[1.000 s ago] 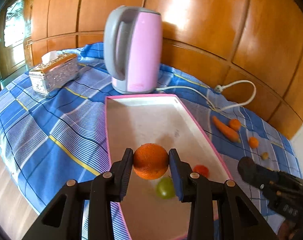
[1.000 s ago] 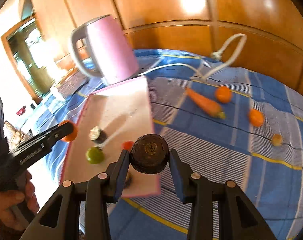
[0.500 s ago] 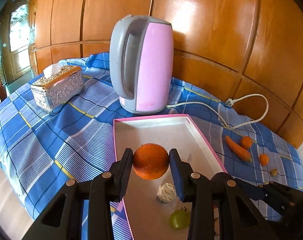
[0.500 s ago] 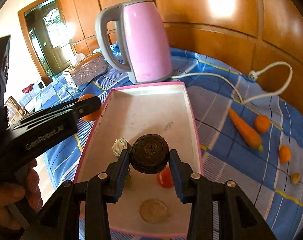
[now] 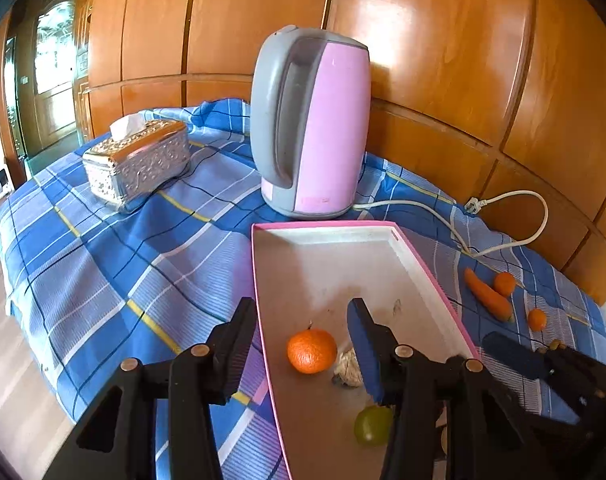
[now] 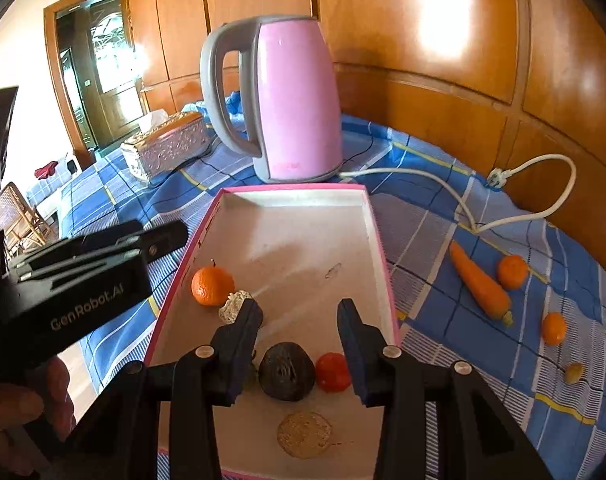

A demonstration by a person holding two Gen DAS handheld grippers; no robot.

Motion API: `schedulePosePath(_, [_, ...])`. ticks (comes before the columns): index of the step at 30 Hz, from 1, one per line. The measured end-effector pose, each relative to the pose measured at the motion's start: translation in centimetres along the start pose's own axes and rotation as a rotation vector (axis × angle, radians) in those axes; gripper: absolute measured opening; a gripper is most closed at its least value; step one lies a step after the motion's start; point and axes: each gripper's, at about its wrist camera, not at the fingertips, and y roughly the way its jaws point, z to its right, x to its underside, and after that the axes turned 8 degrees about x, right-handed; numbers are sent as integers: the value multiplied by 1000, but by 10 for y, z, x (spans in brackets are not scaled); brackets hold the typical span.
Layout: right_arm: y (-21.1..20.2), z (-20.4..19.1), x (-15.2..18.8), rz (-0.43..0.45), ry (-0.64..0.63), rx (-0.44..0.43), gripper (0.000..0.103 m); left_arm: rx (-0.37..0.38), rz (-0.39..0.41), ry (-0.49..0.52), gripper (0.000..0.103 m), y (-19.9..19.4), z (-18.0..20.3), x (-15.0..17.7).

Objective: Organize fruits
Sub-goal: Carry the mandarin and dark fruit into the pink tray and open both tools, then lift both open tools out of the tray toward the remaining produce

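We have the orange (image 5: 311,351) sitting on the floor of the pink-rimmed tray (image 5: 435,280), hard by the tray's left wall, with a pale knobbly fruit (image 5: 349,368) touching it at its four o'clock; our left gripper (image 5: 301,344) hovers over it with fingers spread wide, gripping nothing. Over in the right wrist view, the dark round fruit (image 6: 287,376) rests on the tray floor, a small red fruit (image 6: 333,372) just beside it at three o'clock, a flat tan disc (image 6: 305,435) near at six; our right gripper (image 6: 299,320) stands spread above them, empty. Beyond the tray at twelve o'clock stands the pink kettle (image 6: 291,100); out at three o'clock on the blue checked cloth (image 6: 443,240) lie a carrot (image 6: 479,286) and a small orange (image 6: 513,271), close together.
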Motion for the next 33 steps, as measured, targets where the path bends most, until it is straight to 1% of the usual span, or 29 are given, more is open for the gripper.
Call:
schedulePosePath(4, [-12,5,2,28,20,47,41,-5,-6,-8,48,-9,3,9])
schedulePosePath(8, [-27,16,8,59,57,127,41,-6,-20,-2,48,-14,10,19])
schedulePosePath(10, [-35,25,11,65,96,151,41,-7,-19,1,48,-18,13,22])
schedulePosePath(13, [-50,38,15,89,156,194,41,11,-15,10,48,-24,20,26])
schedulePosePath(15, [-60,46,18,107,189,217,41,24,-8,26,50,-28,27,28])
schedulePosePath(17, [-70,58,22,126,224,259,41,40,-1,43,57,-33,34,31])
schedulePosePath(20, [-80,75,27,133,277,318,41,68,1,72,57,-38,47,35])
schedulePosePath(26, [-96,101,41,143,340,359,41,113,-15,134,58,-41,78,43])
schedulePosePath(33, [-106,117,51,153,370,371,41,126,-21,184,58,-43,98,47])
